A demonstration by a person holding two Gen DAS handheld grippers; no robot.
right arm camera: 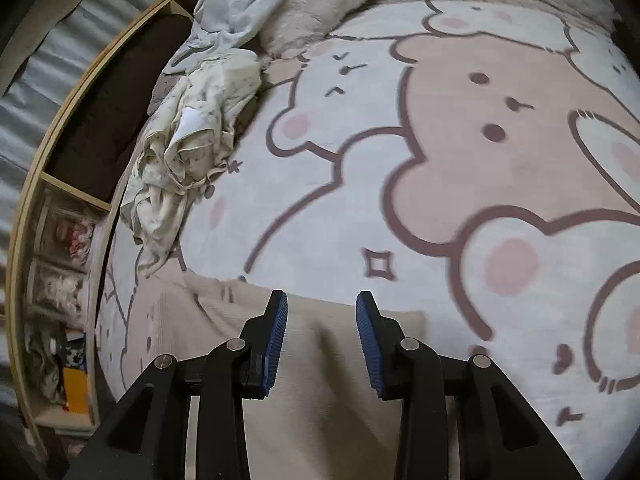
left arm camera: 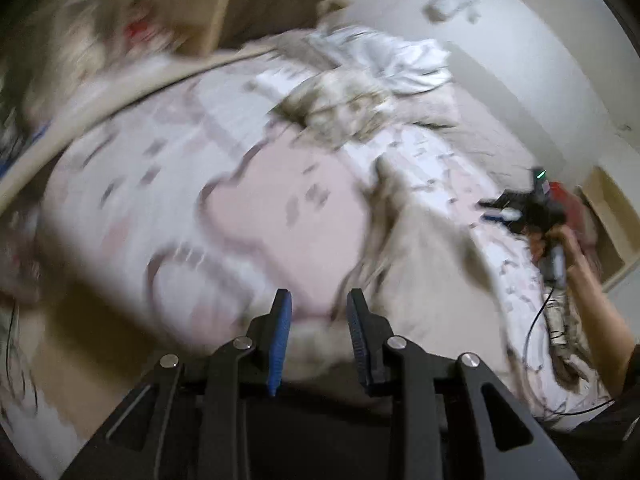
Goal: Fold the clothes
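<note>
Right wrist view looks down on a bed covered by a bear-print blanket [right arm camera: 460, 168], white with pink-beige bear shapes outlined in brown. The right gripper [right arm camera: 322, 300] has its jaws spread wide with nothing between them, and it sits above a beige garment [right arm camera: 312, 364] that lies flat on the blanket at the edge nearest the camera. Whether the blue pads [right arm camera: 276, 344] touch the cloth cannot be told. At the blanket's left edge, a crumpled cream garment [right arm camera: 188, 152] lies in a heap, and just beyond it, farther from the camera, sits a rumpled pale blue-white garment [right arm camera: 240, 4]. A grey fluffy blanket [right arm camera: 344, 4] lies along the far edge of the bear-print blanket. Left of the bed runs a wooden shelf unit [right arm camera: 48, 184] with boxes and small items in its compartments.

Left wrist view is heavily blurred. The left gripper [left arm camera: 319, 300] is also spread wide and holds nothing; a pale bit of beige cloth [left arm camera: 420, 248] reaches down toward its jaws and stretches up the blanket [left arm camera: 168, 184] to the right. Contact there cannot be told through the blur. A heap of clothes [left arm camera: 352, 104] sits at the blanket's far side, with a white bundle [left arm camera: 400, 64] behind it. At the blanket's right edge the person's right hand [left arm camera: 560, 240] holds the other black gripper.
</note>
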